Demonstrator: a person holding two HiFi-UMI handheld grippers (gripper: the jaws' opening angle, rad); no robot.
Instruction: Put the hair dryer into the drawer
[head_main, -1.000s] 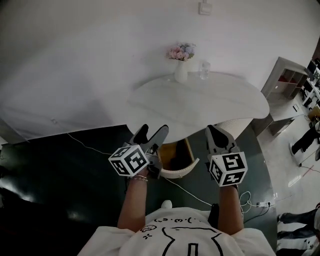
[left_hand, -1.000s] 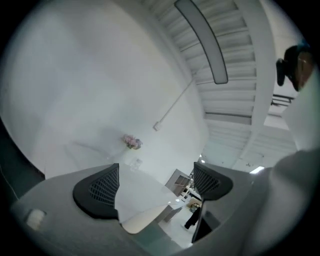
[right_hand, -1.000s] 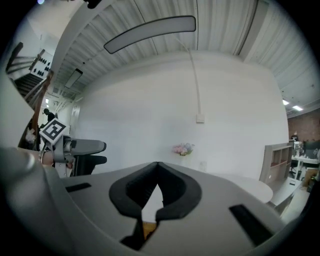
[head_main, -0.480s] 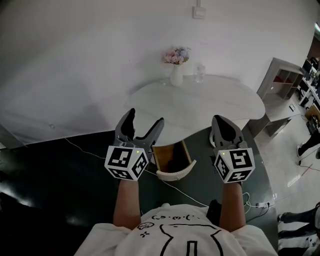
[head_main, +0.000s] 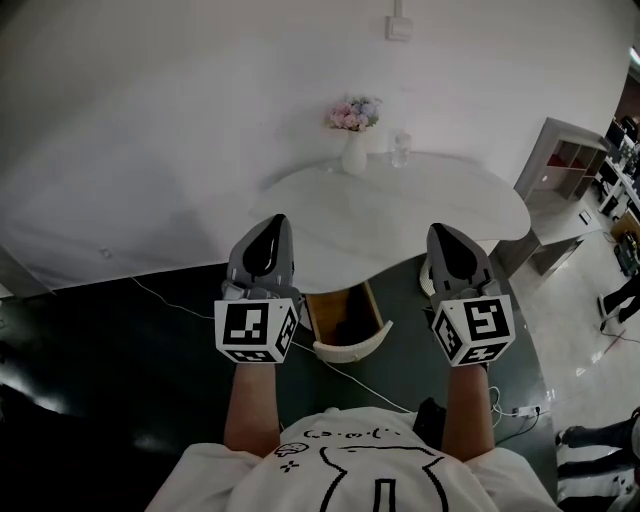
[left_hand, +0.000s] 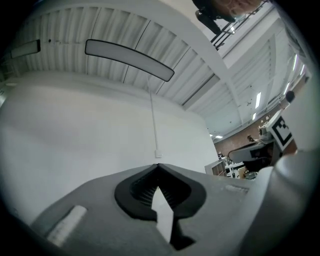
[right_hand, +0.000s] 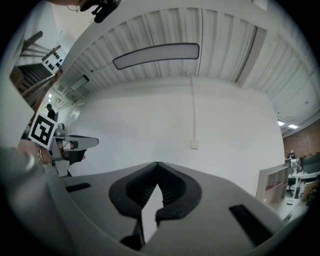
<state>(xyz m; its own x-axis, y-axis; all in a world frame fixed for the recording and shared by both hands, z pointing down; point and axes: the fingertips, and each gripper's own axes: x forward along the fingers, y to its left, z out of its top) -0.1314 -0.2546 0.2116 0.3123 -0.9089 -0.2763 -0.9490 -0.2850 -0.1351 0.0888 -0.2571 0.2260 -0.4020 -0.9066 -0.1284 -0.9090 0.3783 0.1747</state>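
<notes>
The wooden drawer (head_main: 318, 318) with a white front stands pulled out under the white table (head_main: 400, 215). A dark shape (head_main: 348, 326) lies inside it; I cannot make out what it is. My left gripper (head_main: 268, 232) is held up left of the drawer, its jaws closing tip to tip with nothing between them. In the left gripper view the left gripper (left_hand: 158, 166) points at the bare white wall. My right gripper (head_main: 447, 240) is held up right of the drawer, shut and empty. In its own view the right gripper (right_hand: 157, 164) faces the same wall.
A white vase of flowers (head_main: 352, 132) and a clear glass (head_main: 400, 148) stand at the table's far edge. A white shelf unit (head_main: 562, 160) is at the right. A white cable (head_main: 180, 297) runs across the dark floor, and a wall plate (head_main: 398, 26) hangs above.
The left gripper's jaws went from wide open to shut, and its cube rolled upright. Both grippers rose in front of the table.
</notes>
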